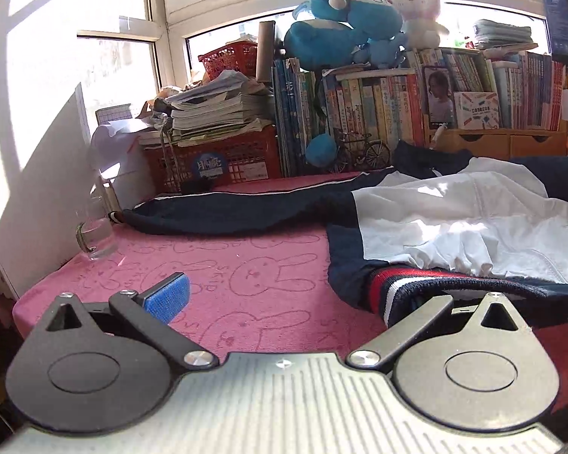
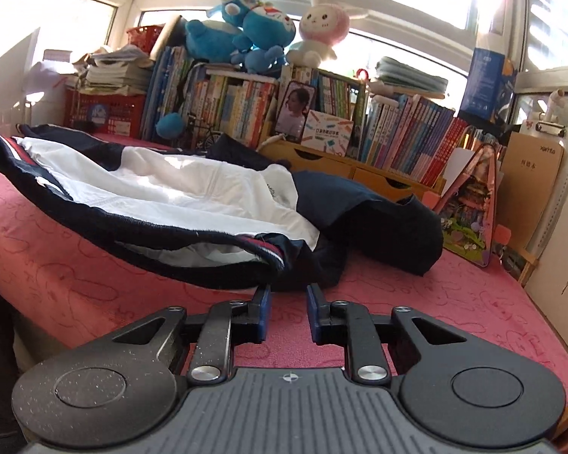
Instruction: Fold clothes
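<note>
A navy jacket with a white lining [image 1: 454,223] lies spread on the pink rabbit-print cloth [image 1: 246,276]; one dark sleeve [image 1: 227,212] stretches left. My left gripper [image 1: 306,299] is open wide. Its left blue pad [image 1: 166,297] is bare, and its right finger slips under the red, white and navy striped hem [image 1: 401,287], where its tip is hidden. In the right wrist view the jacket [image 2: 178,189] has its near hem [image 2: 193,265] raised off the cloth. My right gripper [image 2: 287,295] sits just before that hem, pads a narrow gap apart with nothing between them.
A glass mug [image 1: 92,234] stands at the left edge of the cloth. Books [image 2: 397,132], a red crate [image 1: 216,162] with stacked papers, plush toys [image 2: 242,34] and a small model bicycle [image 1: 363,151] line the back. A colourful bag [image 2: 469,219] leans at the right.
</note>
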